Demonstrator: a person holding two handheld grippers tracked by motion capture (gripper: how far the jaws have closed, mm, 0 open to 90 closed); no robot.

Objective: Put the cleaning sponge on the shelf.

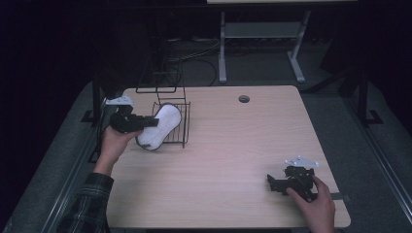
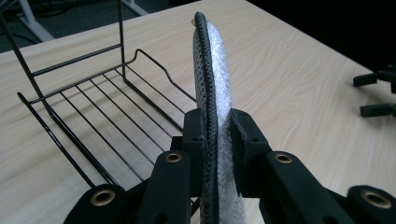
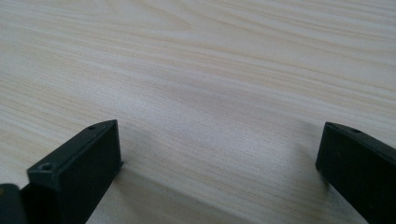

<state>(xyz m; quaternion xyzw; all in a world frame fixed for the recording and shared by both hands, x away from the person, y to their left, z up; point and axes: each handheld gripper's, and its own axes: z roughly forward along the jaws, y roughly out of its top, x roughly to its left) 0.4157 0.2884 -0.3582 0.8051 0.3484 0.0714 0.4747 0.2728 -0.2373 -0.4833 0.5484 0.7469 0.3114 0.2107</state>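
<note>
At the left, the left hand point(image 1: 112, 145) holds the left gripper point(image 1: 145, 122), its jaws clamped on a white pad point(image 1: 160, 127) with a dark rim. In the left gripper view the pad point(image 2: 215, 88) stands on edge between the jaws, lifted off the table. It hangs at the near left corner of a black wire rack point(image 1: 173, 116), partly over the rack's low basket; whether it touches the wire I cannot tell. The basket point(image 2: 100, 100) itself holds nothing.

At the near right, the right hand point(image 1: 317, 206) rests the right gripper point(image 1: 272, 183) low on the table point(image 1: 233, 160), jaws spread wide over bare wood.

The table is pale wood with a round hole point(image 1: 244, 99) at its far edge. Beyond it the room is dark, with a white desk frame point(image 1: 262, 43) and cables on the floor.
</note>
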